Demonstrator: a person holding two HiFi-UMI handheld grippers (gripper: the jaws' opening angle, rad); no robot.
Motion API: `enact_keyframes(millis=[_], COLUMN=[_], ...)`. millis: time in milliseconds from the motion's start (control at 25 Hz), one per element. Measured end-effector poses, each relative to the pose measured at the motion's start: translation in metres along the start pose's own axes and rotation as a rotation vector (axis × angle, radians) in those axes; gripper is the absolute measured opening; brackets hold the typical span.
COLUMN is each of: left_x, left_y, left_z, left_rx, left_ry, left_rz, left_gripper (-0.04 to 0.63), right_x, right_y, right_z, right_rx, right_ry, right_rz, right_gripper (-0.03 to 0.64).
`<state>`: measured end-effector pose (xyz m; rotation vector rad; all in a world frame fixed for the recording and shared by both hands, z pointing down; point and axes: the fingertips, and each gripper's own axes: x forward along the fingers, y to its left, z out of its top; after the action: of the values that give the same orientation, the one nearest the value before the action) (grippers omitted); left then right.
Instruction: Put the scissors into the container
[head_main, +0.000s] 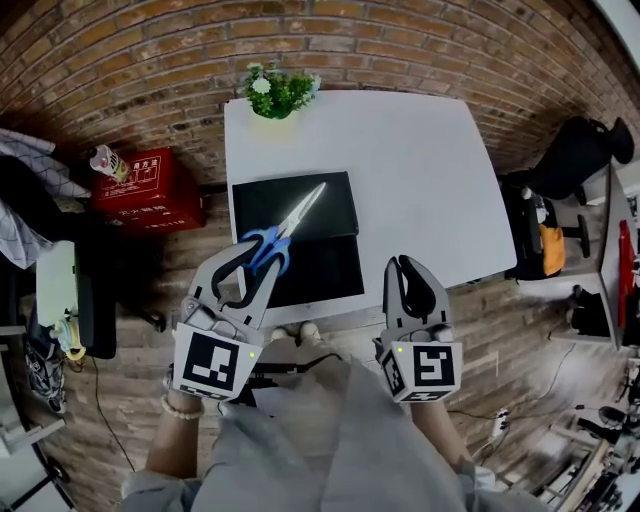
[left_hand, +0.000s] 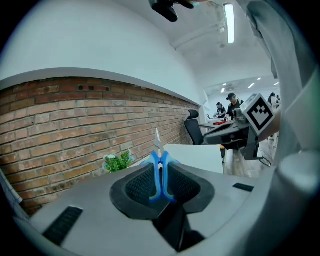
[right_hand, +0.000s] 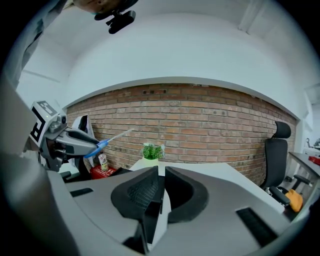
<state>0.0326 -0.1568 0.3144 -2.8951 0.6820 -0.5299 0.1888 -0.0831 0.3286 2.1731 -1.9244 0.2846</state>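
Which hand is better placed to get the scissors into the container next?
Left. The left gripper grips the scissors by the blue handles over the black container; the right gripper is empty.

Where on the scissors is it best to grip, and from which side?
The scissors' blue handles, from the handle end, as the left gripper does: the loops are thick enough to clamp, and the slim blades are free, pointing over the black container.

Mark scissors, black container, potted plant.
scissors (head_main: 284, 232), head view, blade pivot.
black container (head_main: 335, 268), head view, bare near half.
potted plant (head_main: 277, 92), head view, leaves.
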Motion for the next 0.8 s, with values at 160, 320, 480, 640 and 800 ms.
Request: enact_keyframes(millis=[160, 320, 480, 640, 800], left_x=[0.019, 0.038, 0.054, 0.063, 0.071], left_y=[-0.015, -0.033, -0.050, -0.062, -0.075], left_z=[-0.027, -0.048, -0.072, -0.097, -0.124], left_rx=[0.047, 0.111, 0.151, 0.155, 0.199], left_ry=[0.076, 0.139, 0.208, 0.272, 0.365], left_rz=[-0.073, -0.152, -0.233, -0.291, -0.359], left_gripper=[0.102, 0.101, 0.102, 0.102, 0.103], right_x=[-0.003, -0.006, -0.009, -0.010, -0.011], right_y=[-0.006, -0.014, -0.024, -0.028, -0.036], right_z=[-0.007, -0.014, -0.022, -0.031, -0.041], right_rx=[0.009, 0.023, 0.041, 0.044, 0.055], right_ry=[0.019, 0.035, 0.054, 0.071, 0.090], right_rz=[-0.024, -0.049, -0.079, -0.086, -0.103], right_gripper=[0.066, 0.066, 0.066, 0.066, 0.066])
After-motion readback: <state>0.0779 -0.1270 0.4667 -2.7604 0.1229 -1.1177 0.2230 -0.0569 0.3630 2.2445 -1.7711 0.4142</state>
